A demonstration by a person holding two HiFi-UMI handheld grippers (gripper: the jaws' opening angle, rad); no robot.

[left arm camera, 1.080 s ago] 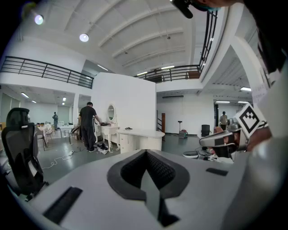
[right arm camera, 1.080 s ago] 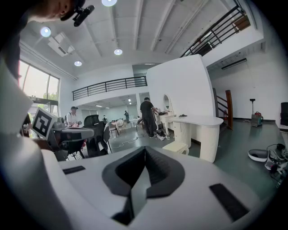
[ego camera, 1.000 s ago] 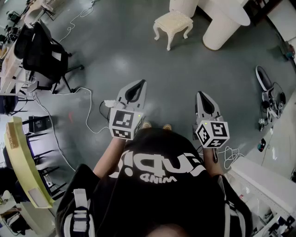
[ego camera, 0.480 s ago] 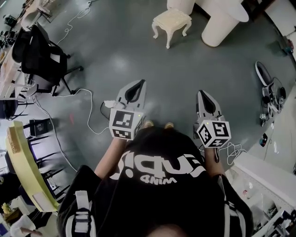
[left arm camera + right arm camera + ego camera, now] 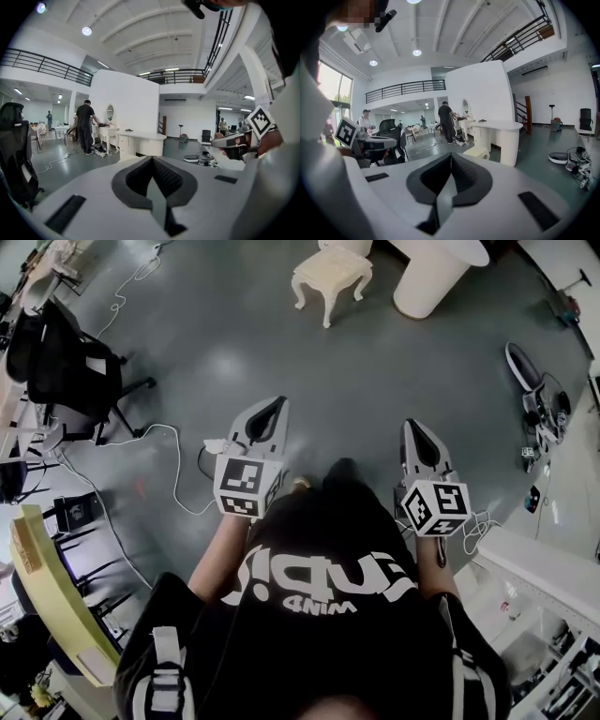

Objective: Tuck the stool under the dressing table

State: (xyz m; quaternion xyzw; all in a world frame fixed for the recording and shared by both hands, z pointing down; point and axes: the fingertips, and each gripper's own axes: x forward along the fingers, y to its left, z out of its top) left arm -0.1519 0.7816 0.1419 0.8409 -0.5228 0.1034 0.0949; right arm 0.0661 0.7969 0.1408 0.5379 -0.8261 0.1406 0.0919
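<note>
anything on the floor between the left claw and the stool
Nothing: in the head view only bare grey floor lies between the left claw and the stool.

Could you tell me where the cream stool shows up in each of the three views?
Head view: the stool stands at the top centre, left of the dressing table.
Left gripper view: I cannot make it out; the floor in front of the dressing table is hidden.
Right gripper view: the stool is just right of centre, at the left foot of the dressing table.
Shared landmark: the white, round-ended dressing table.
</note>
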